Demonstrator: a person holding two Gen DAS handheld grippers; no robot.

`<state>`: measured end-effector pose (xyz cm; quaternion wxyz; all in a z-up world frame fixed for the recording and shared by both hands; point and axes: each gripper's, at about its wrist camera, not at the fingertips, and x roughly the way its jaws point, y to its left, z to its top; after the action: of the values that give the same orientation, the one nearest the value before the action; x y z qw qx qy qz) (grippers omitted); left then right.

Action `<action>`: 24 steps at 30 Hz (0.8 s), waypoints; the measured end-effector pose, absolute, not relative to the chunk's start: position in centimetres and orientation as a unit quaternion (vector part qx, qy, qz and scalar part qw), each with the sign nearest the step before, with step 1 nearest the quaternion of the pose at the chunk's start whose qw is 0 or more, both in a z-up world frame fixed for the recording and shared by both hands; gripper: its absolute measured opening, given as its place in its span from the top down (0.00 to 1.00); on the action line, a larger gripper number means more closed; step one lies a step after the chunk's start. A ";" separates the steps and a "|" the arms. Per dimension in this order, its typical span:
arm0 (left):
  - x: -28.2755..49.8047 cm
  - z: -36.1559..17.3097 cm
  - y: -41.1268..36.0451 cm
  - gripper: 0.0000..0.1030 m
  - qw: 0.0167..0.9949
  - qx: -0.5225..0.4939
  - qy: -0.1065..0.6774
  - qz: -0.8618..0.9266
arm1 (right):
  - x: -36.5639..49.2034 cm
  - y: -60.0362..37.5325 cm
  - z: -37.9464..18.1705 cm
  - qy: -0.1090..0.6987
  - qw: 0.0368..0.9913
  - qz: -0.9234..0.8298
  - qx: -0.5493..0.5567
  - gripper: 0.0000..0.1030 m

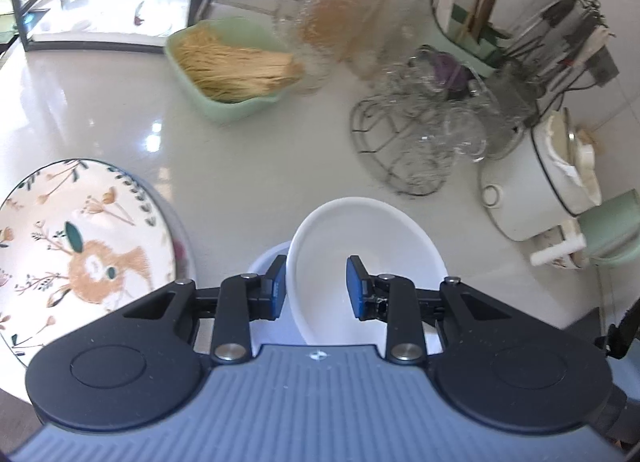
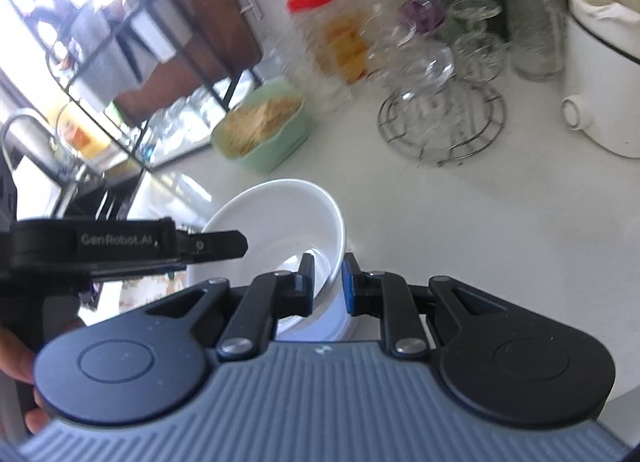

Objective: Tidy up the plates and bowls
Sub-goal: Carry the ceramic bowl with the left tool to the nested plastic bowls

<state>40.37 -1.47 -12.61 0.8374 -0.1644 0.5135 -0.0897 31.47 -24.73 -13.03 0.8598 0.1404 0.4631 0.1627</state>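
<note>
Okay, quick read, closest stuff first. Right gripper (image 2: 327,286) clenched onto the near rim of the white bowl (image 2: 280,221), one pad inside and one outside. Left gripper (image 1: 316,286) straddling the opposite edge of the same bowl with its pads standing apart, the wall right by one pad and the other pad over the inside. Can't tell if that counts as a real pinch or just steadying.

Bowl itself tipped, not level. Mouth facing up and off to one side, gripped edge low and far rim high in the right wrist view. Round, so no long axis to speak of, just the line through the mouth leaning off vertical. Hanging right over a second pale bowl (image 1: 266,262) on the worktop (image 1: 260,165), maybe touching it, hard to say.

Looks like the nesting step: one bowl going into the other. Next up, probably: level it out, centre it over the lower one, ease down, then let go. Biggest risk is a crooked seat or a clack on the rim.

Flowery plate (image 1: 80,246) just beside, to the left. Farther back, a green dish of noodles (image 1: 228,61), a wire rack of glasses (image 1: 420,129), a white pot (image 1: 540,189) and a red-lidded jar (image 1: 344,9), all well apart from the action.
</note>
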 end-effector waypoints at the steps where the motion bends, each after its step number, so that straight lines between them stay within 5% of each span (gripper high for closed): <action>1: 40.4 -12.8 -1.3 0.66 0.838 -0.161 0.514 -0.087 | 31.5 -24.4 -13.2 0.465 0.859 0.165 0.136 0.82; 19: 40.2 -15.1 -2.3 0.66 0.829 -0.100 0.544 -0.084 | 31.3 -23.4 -15.5 0.481 0.858 0.155 0.096 0.82; 22: 39.9 -14.9 -1.8 0.54 0.825 -0.108 0.551 -0.070 | 31.7 -23.5 -15.3 0.485 0.856 0.152 0.099 0.67; 24: 39.7 -14.8 -1.5 0.50 0.824 -0.111 0.552 -0.062 | 31.7 -23.6 -15.2 0.478 0.859 0.155 0.095 0.48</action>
<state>39.70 -1.53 -14.84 0.8241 -0.1111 0.5520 -0.0624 31.67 -23.58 -15.20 0.8590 0.0955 0.4784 0.1551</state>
